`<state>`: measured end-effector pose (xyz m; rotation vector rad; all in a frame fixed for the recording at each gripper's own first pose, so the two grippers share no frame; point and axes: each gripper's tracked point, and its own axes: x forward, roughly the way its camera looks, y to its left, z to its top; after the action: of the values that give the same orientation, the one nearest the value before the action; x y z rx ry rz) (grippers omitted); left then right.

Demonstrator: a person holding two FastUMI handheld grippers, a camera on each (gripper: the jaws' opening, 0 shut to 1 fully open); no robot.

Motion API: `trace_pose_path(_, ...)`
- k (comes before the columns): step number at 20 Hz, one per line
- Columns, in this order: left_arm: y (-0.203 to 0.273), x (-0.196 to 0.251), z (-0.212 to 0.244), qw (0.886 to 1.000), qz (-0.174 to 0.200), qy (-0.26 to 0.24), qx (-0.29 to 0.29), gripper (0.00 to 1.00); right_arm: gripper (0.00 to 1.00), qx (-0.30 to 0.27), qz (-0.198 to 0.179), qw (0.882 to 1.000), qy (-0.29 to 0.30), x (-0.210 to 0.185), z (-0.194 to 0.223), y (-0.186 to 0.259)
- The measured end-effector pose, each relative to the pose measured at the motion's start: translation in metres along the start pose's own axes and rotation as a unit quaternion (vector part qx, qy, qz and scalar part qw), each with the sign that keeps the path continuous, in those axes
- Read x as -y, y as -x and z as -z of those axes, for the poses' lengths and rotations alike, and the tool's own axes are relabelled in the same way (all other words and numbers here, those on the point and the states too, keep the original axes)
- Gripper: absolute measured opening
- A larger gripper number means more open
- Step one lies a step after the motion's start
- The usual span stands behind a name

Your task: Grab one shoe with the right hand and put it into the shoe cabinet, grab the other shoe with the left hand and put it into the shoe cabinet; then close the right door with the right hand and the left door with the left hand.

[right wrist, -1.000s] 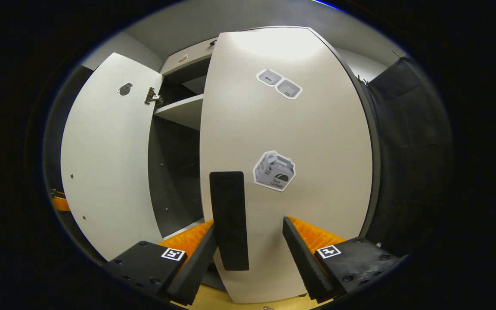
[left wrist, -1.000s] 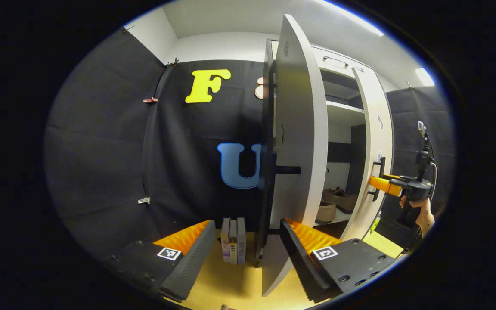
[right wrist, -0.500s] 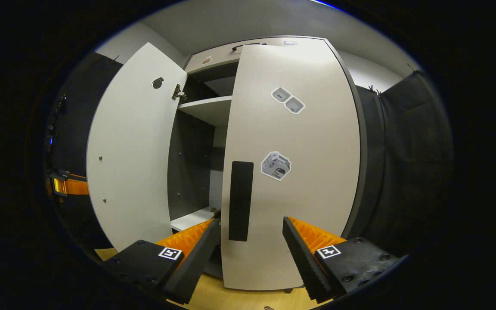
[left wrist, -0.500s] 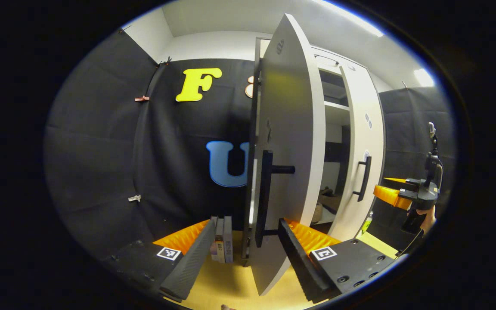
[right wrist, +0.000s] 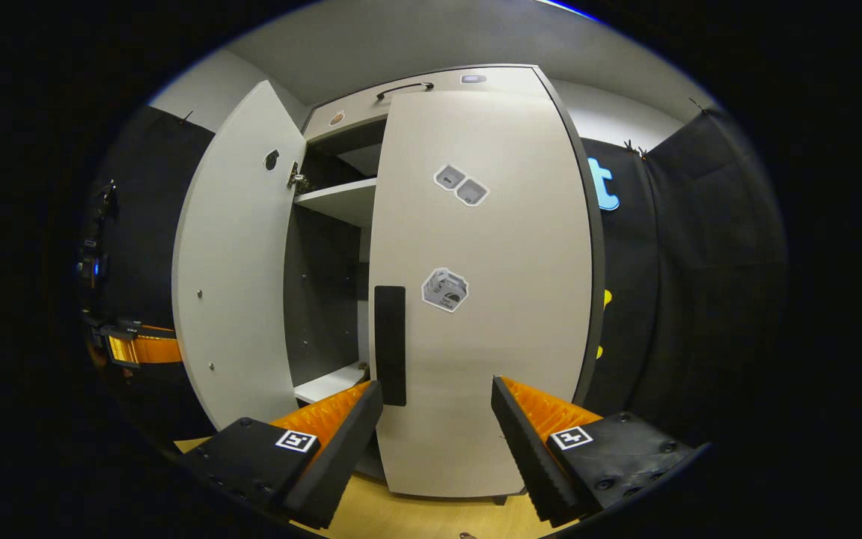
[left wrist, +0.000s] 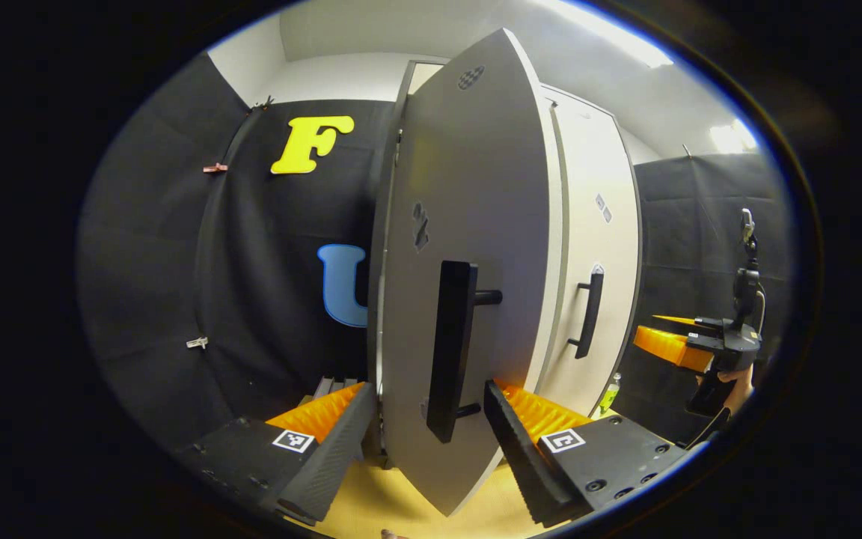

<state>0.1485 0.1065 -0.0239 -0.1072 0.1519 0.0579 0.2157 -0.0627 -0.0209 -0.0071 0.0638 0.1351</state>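
Observation:
The white shoe cabinet's left door [left wrist: 476, 224] stands partly open, its black handle [left wrist: 450, 352] right in front of my left gripper [left wrist: 429, 389]. That gripper is open, and the door's lower face lies between its fingers in the picture. The right door [right wrist: 483, 299] looks shut against the cabinet, with its black handle [right wrist: 390, 344] just above my open right gripper [right wrist: 437, 383], which holds nothing. In the right gripper view the left door [right wrist: 229, 262] still leaves the dark inside and a shelf [right wrist: 334, 202] in sight. The doors hide the shoes.
A hand holds the right gripper [left wrist: 682, 348] at the far right of the left gripper view. The left gripper [right wrist: 139, 348] peeks out beyond the left door's edge. Black cloth walls stand on both sides, the floor [left wrist: 393, 494] is yellow wood, and a small bottle [left wrist: 609, 391] stands by the cabinet's foot.
The right door swung shut and the right gripper drew back from its handle. The left door has turned toward the cabinet, covering the shoes and the books by the wall.

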Motion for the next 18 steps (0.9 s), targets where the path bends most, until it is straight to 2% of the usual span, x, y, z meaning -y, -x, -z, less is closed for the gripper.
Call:
trace_pose_path(1, -0.003, 0.009, 0.001, 1.000, 0.005, -0.001, 0.000, 0.91, 0.97, -0.001, -0.001, 1.000, 0.001, 0.001, 0.000, 0.001)
trace_pose_path(2, -0.007, 0.018, 0.002, 1.000, 0.014, 0.000, 0.000, 0.94, 0.97, 0.000, -0.002, 1.000, 0.000, 0.003, 0.000, 0.002)
trace_pose_path(5, -0.026, 0.055, 0.006, 0.998, 0.060, 0.013, -0.003, 0.94, 0.97, 0.002, -0.003, 1.000, -0.005, 0.006, -0.003, 0.006)
trace_pose_path(9, -0.035, 0.082, 0.007, 0.997, 0.076, -0.011, -0.006, 0.95, 0.97, 0.009, 0.001, 1.000, -0.011, 0.012, -0.009, 0.013)
trace_pose_path(12, -0.028, 0.096, 0.008, 0.996, 0.087, -0.008, -0.003, 0.95, 0.97, 0.011, 0.007, 1.000, -0.012, 0.014, -0.011, 0.020)
trace_pose_path(18, -0.007, 0.095, 0.012, 0.996, 0.094, -0.009, -0.005, 0.94, 0.97, 0.009, 0.015, 1.000, -0.009, 0.004, -0.012, 0.041)
